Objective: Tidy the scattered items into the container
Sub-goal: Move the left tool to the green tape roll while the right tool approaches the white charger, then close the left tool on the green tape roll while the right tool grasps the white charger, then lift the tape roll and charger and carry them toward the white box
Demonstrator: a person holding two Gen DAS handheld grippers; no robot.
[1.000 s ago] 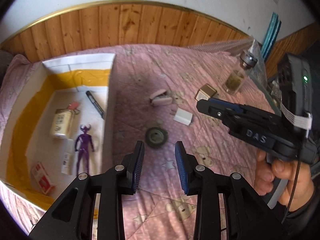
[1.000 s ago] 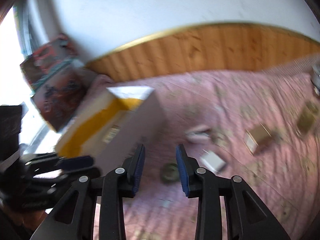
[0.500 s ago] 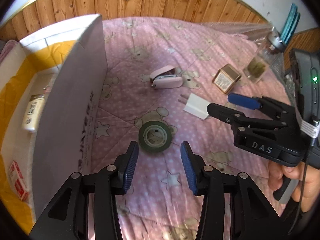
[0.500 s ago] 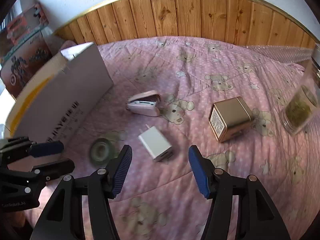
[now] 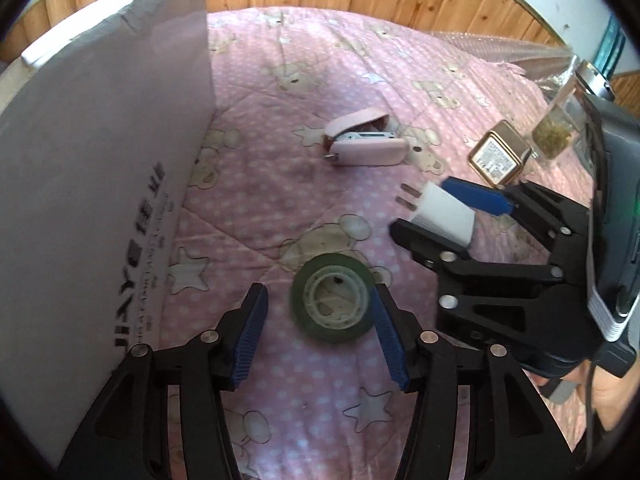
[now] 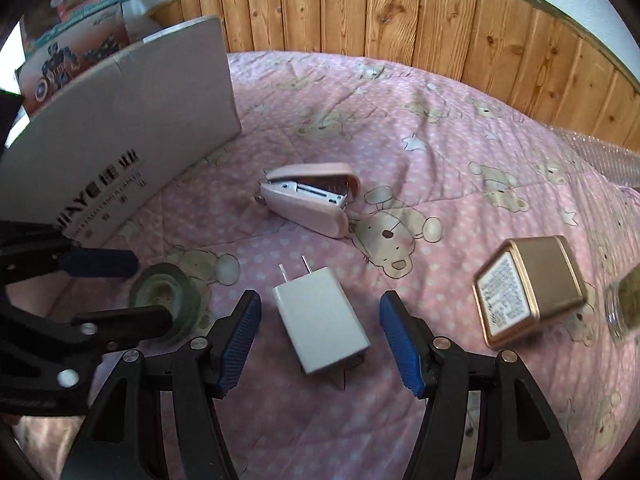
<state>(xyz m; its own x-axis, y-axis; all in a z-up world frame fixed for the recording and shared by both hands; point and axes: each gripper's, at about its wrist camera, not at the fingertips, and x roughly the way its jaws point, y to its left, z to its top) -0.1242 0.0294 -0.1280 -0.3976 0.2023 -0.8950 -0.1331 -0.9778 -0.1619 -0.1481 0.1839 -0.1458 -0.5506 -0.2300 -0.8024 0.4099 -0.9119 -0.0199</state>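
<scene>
In the left wrist view the left claw (image 5: pixel 318 320) tips steeply down at the pink bedspread (image 5: pixel 280 184), its jaws spread wide to either side of the green tape roll (image 5: pixel 332 304); the right pad (image 5: pixel 386 336) looks to sit just against the roll's rim, though contact is hard to judge, and the left pad stands clear, so nothing is gripped. The white carton (image 5: pixel 100 168) fills the left of the frame, showing only its outer wall, with its inside hidden. At centre right the right claw (image 5: pixel 434 210) reaches in, its fingers straddling the white charger (image 5: pixel 442 214) and covering part of it; a hand (image 5: pixel 612 392) is cut off at the lower right edge. The pink stapler (image 5: pixel 366 146) lies above centre, the gold tin (image 5: pixel 500 154) and a glass jar (image 5: pixel 560 128) at upper right, the jar half hidden. In the right wrist view the right claw (image 6: pixel 320 340) also angles down, wide open around the charger (image 6: pixel 320 320) without touching it. The left claw (image 6: pixel 132 292) enters at lower left beside the tape roll (image 6: pixel 166 292), partly covering it. The jar (image 6: pixel 624 304) is cut by the right edge and blurred. Since the earlier frames both claws have dropped closer to the bedspread, the carton's contents have gone out of sight, and both sets of jaws have just been opening.
</scene>
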